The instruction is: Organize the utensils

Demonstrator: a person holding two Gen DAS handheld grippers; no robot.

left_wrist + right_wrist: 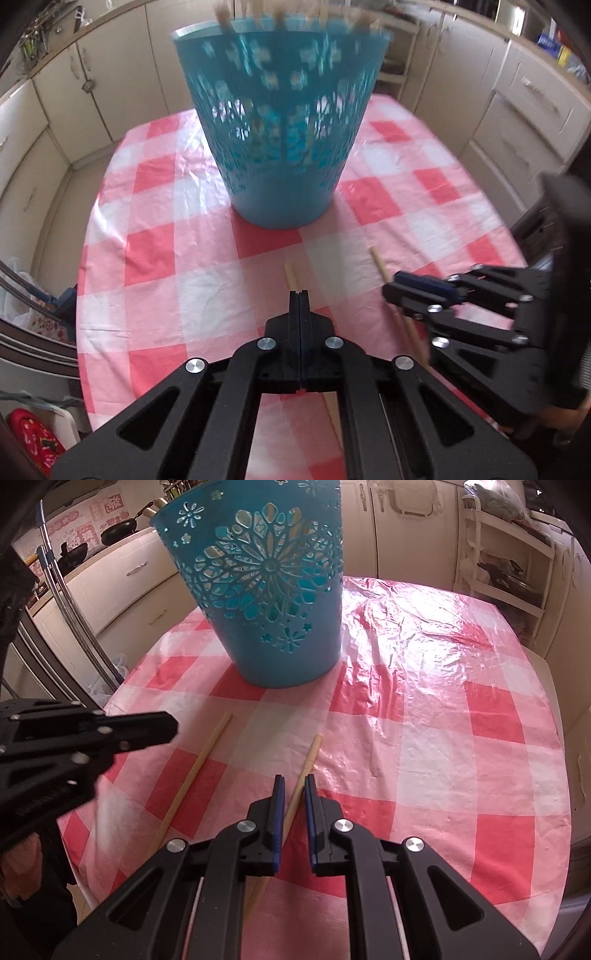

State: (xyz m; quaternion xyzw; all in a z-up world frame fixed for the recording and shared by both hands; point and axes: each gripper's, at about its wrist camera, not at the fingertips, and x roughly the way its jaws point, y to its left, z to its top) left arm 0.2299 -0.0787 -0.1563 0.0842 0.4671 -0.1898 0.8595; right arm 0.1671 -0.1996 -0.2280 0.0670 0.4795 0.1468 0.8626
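the left gripper (299,295) is pressed together over one chopstick (291,277), gripping nothing visible; the right gripper (294,794) pinches another chopstick (308,764) near the table's (480,775) front edge, probably for the blue basket (258,590).

Left tongs (299,295) matte black plastic, right tongs (294,780) alike, blue pads (279,801) lining the inner faces, silver round screws (246,826) behind the tips, slotted cut-outs along linkage arms, striped sleeve (584,363) behind right tongs
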